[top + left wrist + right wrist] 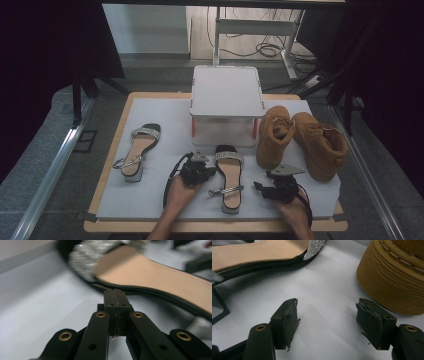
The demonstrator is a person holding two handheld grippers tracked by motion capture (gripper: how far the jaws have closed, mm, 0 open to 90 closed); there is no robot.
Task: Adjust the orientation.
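Note:
A black sandal [228, 176] with a tan insole and a glittery toe strap lies near the front of the white mat, between my two grippers. My left gripper [212, 171] is just left of it, near the toe strap. In the left gripper view its jaws are shut with nothing between them, and the left gripper [114, 293] has its tips at the edge of the sandal's sole [155, 275]. My right gripper [258, 186] is to the right of the sandal's heel. In its own view the right gripper [327, 312] stands open over bare mat, with the sandal [257, 255] farther ahead.
A matching sandal [137, 150] lies at the left of the mat. Two tan boots [274, 135] [320, 145] stand at the right; one boot's ribbed sole [392, 282] is close beside my right jaw. A white box [227, 100] sits at the back centre.

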